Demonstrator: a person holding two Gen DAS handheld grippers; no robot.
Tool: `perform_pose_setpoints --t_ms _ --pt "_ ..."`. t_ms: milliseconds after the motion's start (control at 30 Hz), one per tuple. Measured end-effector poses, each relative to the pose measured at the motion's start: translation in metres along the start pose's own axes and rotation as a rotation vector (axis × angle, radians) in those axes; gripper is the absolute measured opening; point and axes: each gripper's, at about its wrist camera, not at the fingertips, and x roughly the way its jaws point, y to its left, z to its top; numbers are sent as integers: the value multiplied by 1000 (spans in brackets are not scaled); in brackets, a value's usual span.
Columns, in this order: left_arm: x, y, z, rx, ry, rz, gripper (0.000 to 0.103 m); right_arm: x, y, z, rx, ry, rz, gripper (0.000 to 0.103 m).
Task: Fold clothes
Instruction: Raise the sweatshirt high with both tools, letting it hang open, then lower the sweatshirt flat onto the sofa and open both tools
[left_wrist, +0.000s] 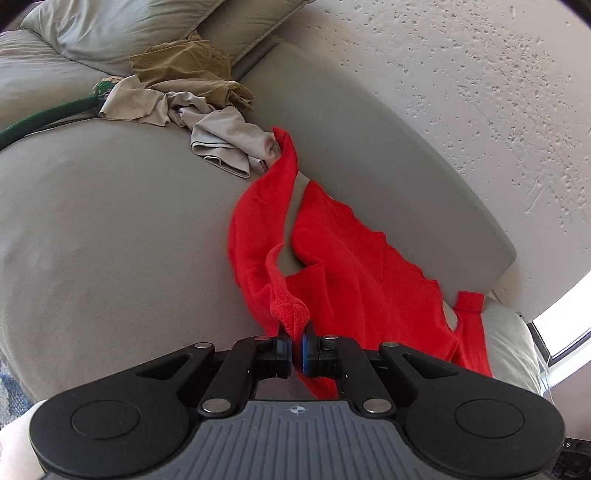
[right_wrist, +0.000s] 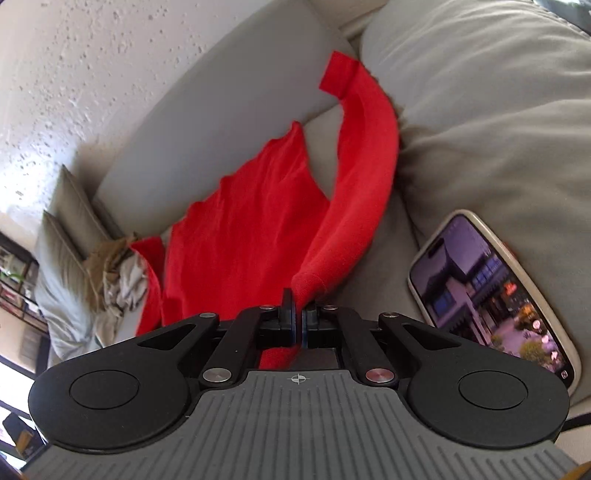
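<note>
A red shirt (left_wrist: 354, 269) is spread loosely over the grey sofa seat, its far edge against the backrest. My left gripper (left_wrist: 296, 338) is shut on a bunched red corner of it near the collar side. In the right wrist view the same red shirt (right_wrist: 243, 236) stretches away from my right gripper (right_wrist: 298, 308), which is shut on another bunched corner. A long red sleeve (right_wrist: 369, 147) runs up toward the sofa's armrest cushion, its cuff folded over. Cloth hangs below both pairs of pads.
A pile of beige and tan clothes (left_wrist: 192, 96) lies further along the seat, next to pillows (left_wrist: 110, 29) and a dark green strap (left_wrist: 48, 118). A phone (right_wrist: 495, 291) with a lit screen rests on the cushion right of my right gripper. A rough white wall (left_wrist: 461, 92) stands behind the sofa backrest (left_wrist: 369, 147).
</note>
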Motion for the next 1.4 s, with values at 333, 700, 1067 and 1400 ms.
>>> perform_pose_setpoints --t_ms 333,700,1067,1400 --pt "-26 -13 -14 73 56 61 4 -28 8 -16 -37 49 -103 2" --pt "-15 -7 -50 209 253 260 14 -25 -7 -51 -97 185 -199 14" --pt "-36 -47 -67 398 246 157 24 -70 24 -75 -251 162 -114 32" --pt "15 -63 -108 573 317 207 25 -11 70 -107 -549 222 -185 32"
